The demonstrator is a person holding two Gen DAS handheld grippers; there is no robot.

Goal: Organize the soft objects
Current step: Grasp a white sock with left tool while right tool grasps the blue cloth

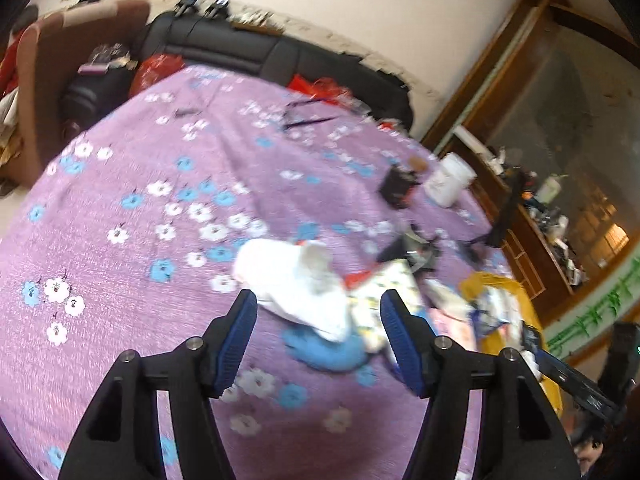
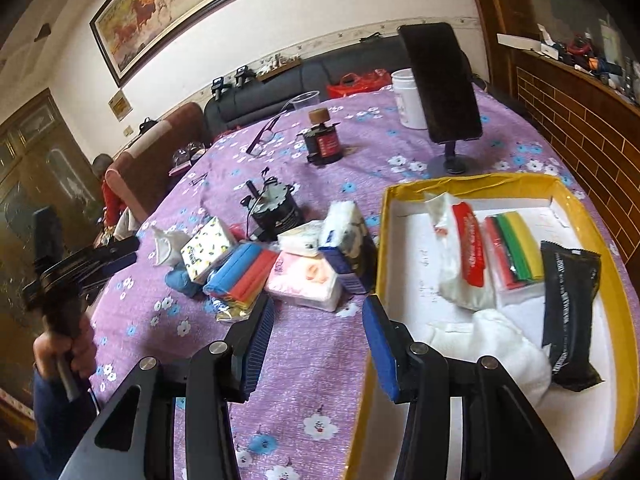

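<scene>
My left gripper (image 1: 318, 312) is open and empty, hovering just short of a white mask (image 1: 296, 280) that lies on a blue soft thing (image 1: 326, 350) on the purple floral cloth (image 1: 120, 200). The same gripper also shows at the left of the right wrist view (image 2: 120, 250), beside the mask (image 2: 166, 246). My right gripper (image 2: 318, 314) is open and empty over the cloth, beside the yellow box (image 2: 576, 188). Loose tissue packs (image 2: 304, 284), a lemon-print pack (image 2: 206, 250) and coloured sponges (image 2: 244, 272) lie ahead. The box holds a tissue pack (image 2: 460, 248), sponges (image 2: 514, 248), a black pack (image 2: 570, 316) and a white towel (image 2: 500, 348).
A phone on a stand (image 2: 444, 84), a white jar (image 2: 406, 98), a dark bottle (image 2: 324, 140), a black motor-like part (image 2: 276, 208), glasses (image 2: 264, 132) and a clear cup (image 2: 306, 100) stand on the table. A black sofa (image 1: 240, 46) runs behind; a wooden cabinet (image 2: 580, 92) is at right.
</scene>
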